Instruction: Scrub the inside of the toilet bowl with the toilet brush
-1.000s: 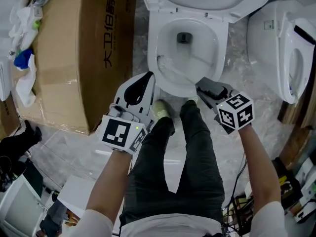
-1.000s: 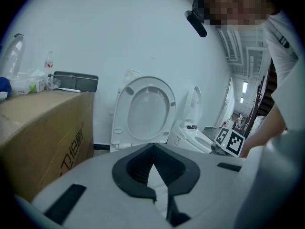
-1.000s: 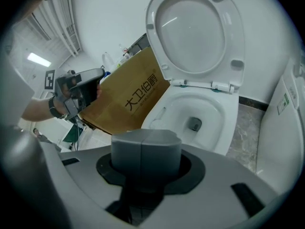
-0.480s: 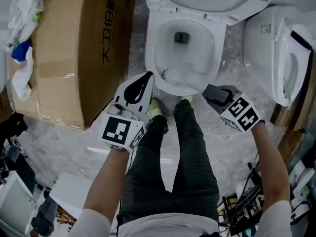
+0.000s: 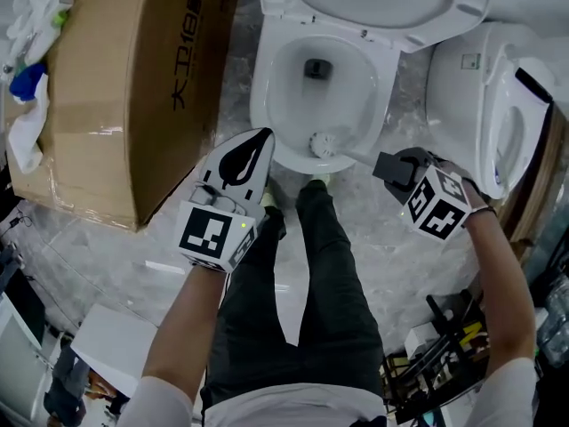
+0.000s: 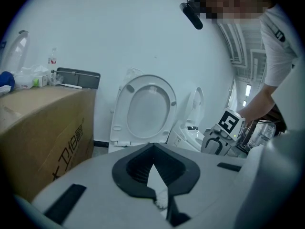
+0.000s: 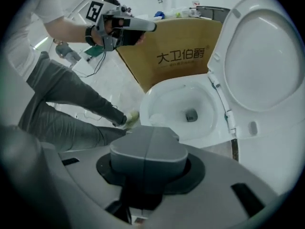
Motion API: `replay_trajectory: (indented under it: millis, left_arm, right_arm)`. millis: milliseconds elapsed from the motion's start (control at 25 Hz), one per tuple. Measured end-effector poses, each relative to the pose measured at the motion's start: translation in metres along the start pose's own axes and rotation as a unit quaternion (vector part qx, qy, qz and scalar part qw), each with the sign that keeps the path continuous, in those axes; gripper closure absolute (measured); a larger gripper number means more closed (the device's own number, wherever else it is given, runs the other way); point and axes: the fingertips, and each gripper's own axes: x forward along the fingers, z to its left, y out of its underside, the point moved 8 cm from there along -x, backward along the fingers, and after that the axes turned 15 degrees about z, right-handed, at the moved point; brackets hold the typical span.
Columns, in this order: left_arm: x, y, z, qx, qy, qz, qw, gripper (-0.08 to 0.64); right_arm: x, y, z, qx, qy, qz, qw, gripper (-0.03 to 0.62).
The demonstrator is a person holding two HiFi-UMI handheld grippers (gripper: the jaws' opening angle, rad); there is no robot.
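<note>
At the left, a cardboard box [image 5: 116, 87] sits on the floor. Our left gripper [image 5: 255, 148] hovers near the front rim of the toilet bowl [image 5: 283, 87], its jaws drawn together with nothing between them. The bowl is open with the seat raised, and the toilet brush [image 5: 322, 143] has its head inside, low against the front wall. Our right gripper [image 5: 388, 165] has its jaws closed on the brush handle. Further right we see a second toilet [image 5: 462, 87].

A large brown cardboard box [image 5: 133, 87] with printed characters on its side stands at the left on the glossy grey floor [image 5: 107, 247]. White cloths [image 5: 27, 145] and a blue item [image 5: 27, 81] lie at its left end. A second white toilet [image 5: 458, 96] stands at the right. Dark cables [image 5: 440, 345] clutter the near right.
</note>
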Motion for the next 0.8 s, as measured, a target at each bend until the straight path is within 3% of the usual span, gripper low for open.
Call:
replay_trajectory:
  millis: [360,800]
  left_arm:
    - [0.003,0.004,0.000,-0.011,-0.004,-0.003,0.9999,0.552]
    - [-0.001,0.009,0.007,-0.008,-0.013,-0.002,0.9999,0.552]
  right_arm:
    - [-0.013,-0.008,-0.010,-0.129,0.080,0.098,0.983,0.434]
    - [-0.020,-0.025,-0.023,-0.164,0.124,0.162,0.965,0.434]
